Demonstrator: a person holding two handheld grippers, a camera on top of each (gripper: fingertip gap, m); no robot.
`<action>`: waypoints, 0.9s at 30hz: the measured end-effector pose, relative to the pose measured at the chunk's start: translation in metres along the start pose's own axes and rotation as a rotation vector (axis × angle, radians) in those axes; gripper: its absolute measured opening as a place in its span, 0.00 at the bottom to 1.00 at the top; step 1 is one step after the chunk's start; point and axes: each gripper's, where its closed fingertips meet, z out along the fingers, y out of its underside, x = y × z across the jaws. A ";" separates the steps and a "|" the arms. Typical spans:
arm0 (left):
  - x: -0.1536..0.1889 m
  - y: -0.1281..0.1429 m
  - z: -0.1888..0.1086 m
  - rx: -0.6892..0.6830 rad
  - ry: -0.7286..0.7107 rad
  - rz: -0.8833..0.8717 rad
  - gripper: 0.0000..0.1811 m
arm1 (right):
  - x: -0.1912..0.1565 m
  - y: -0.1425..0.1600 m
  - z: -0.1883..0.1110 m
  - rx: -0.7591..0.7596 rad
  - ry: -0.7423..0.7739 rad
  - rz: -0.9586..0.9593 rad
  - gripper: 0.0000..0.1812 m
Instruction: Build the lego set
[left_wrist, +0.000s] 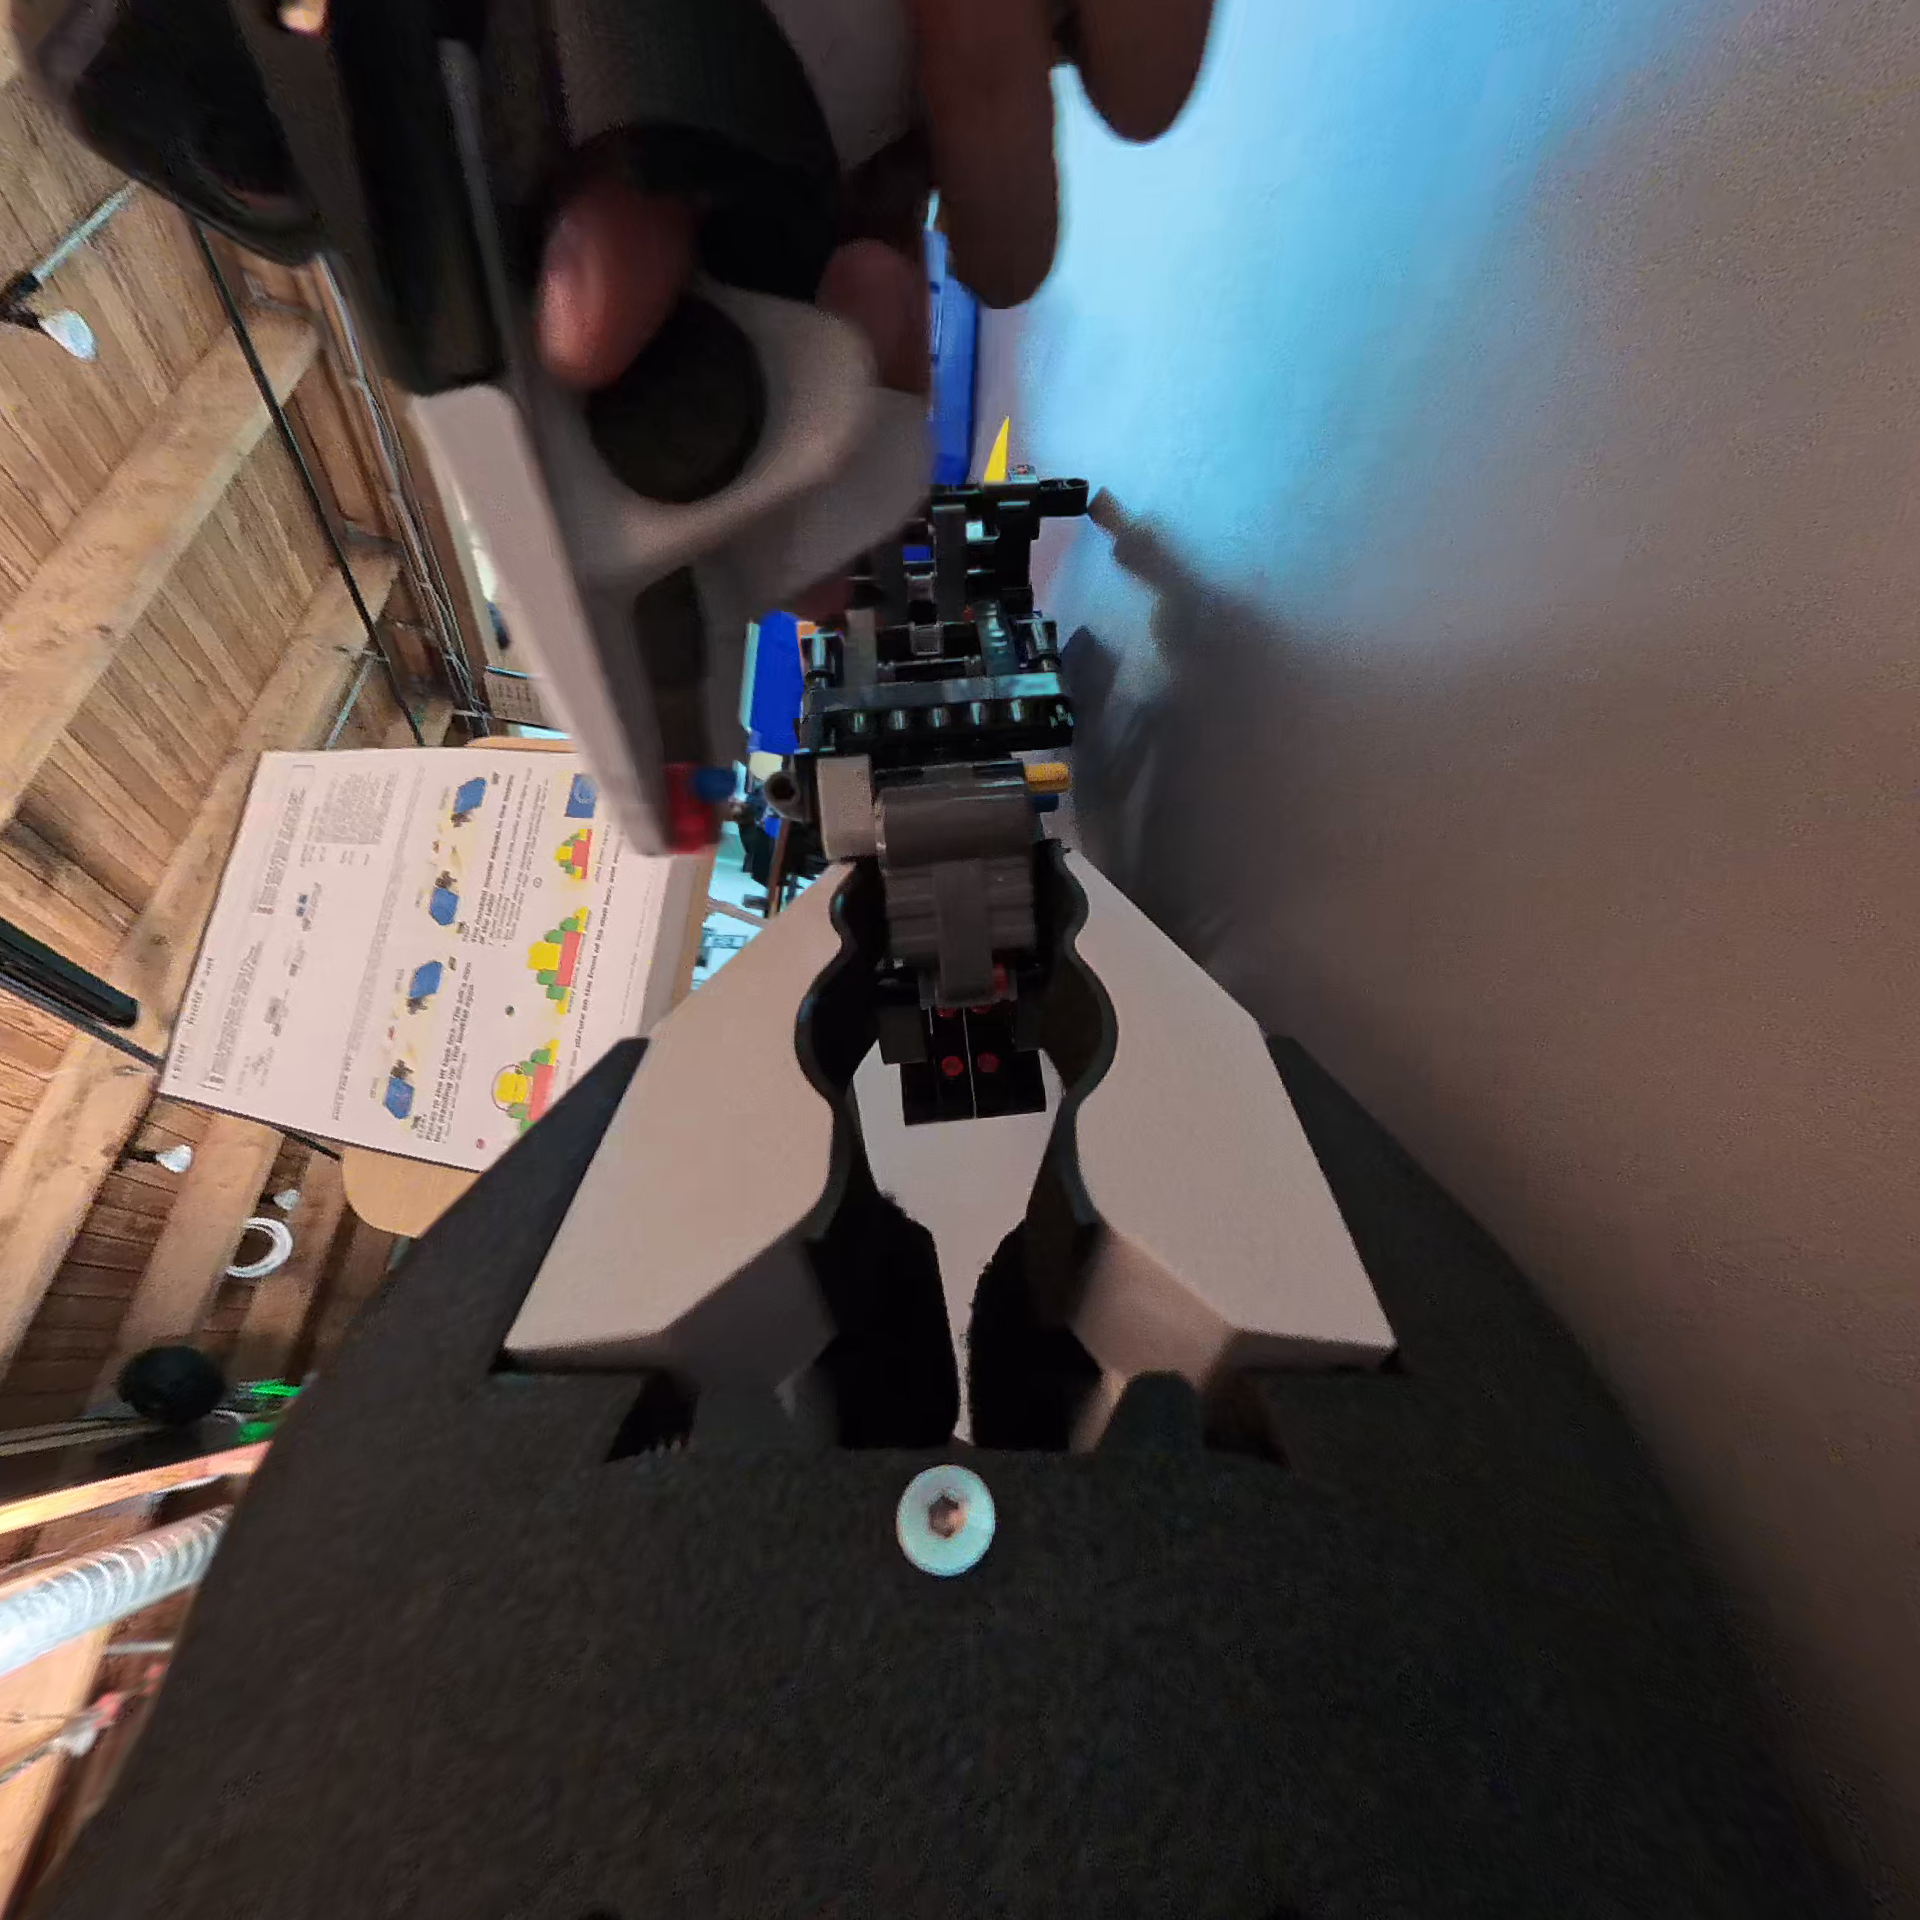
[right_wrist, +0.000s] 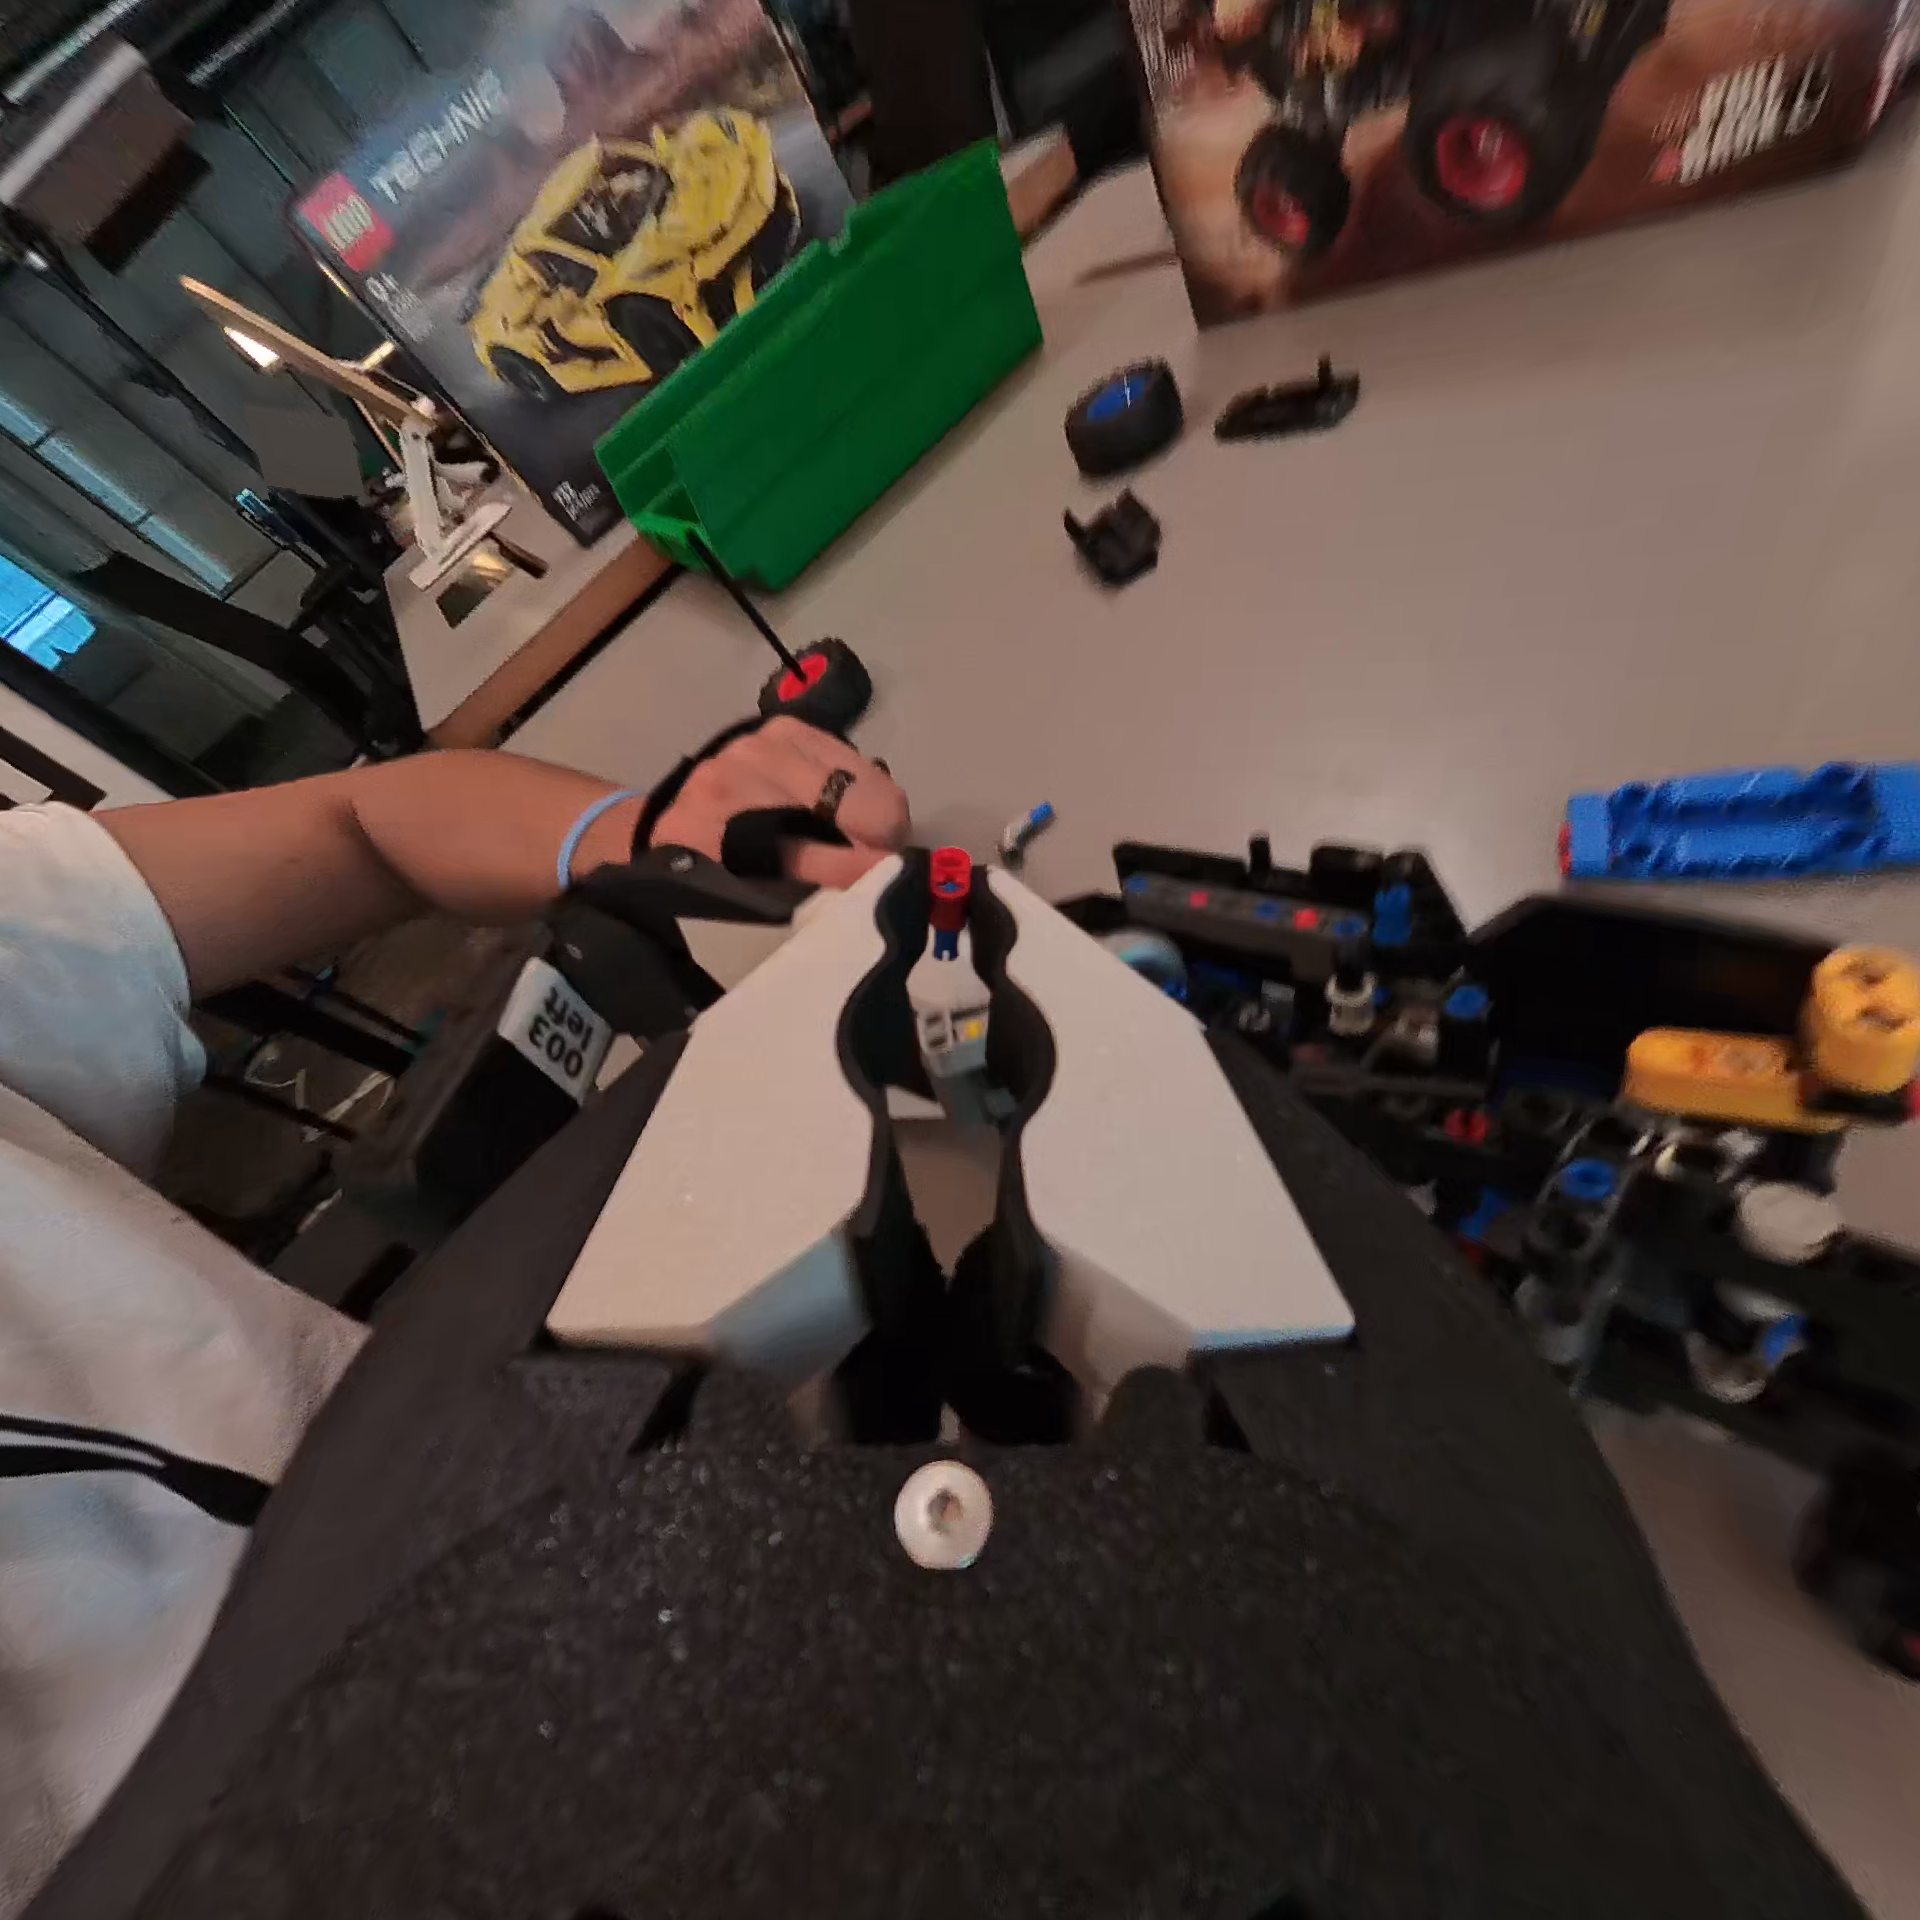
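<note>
In the left wrist view my left gripper (left_wrist: 956, 883) is shut on the grey end of a black and grey brick-built model (left_wrist: 935, 717), held beside the pale table (left_wrist: 1507, 831). My right gripper (left_wrist: 675, 816) comes in from the upper left, a hand (left_wrist: 613, 281) on it, with a small red and blue pin (left_wrist: 694, 802) at its tip, close to the model. In the right wrist view my right gripper (right_wrist: 947, 875) is shut on that red and blue pin (right_wrist: 949, 900). The left gripper's body (right_wrist: 623, 935) and a hand (right_wrist: 790, 800) are just left of it. The model (right_wrist: 1455, 1039) stretches to the right.
A green bin (right_wrist: 831, 384), a box with a yellow car (right_wrist: 582, 239) and a box with a big-wheeled truck (right_wrist: 1507, 135) stand at the back. A blue-hubbed wheel (right_wrist: 1122, 416), a red-hubbed wheel (right_wrist: 816, 681), small black parts (right_wrist: 1112, 535), a blue piece (right_wrist: 1745, 821). A printed sheet (left_wrist: 416, 935). My right fingertips sit around 6 centimeters from my left ones. The blue-hubbed wheel (right_wrist: 1122, 416) is about equally far from each gripper, around 35 centimeters.
</note>
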 end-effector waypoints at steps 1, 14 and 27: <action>0.000 -0.001 0.000 0.000 0.000 -0.002 0.15 | -0.003 -0.009 -0.005 0.022 0.006 -0.044 0.04; 0.005 0.034 0.005 -0.104 0.148 -0.241 0.19 | 0.017 0.005 0.008 0.031 0.022 0.052 0.04; -0.033 -0.014 -0.017 0.102 0.503 -1.206 0.23 | -0.006 -0.012 0.008 0.257 -0.191 0.181 0.04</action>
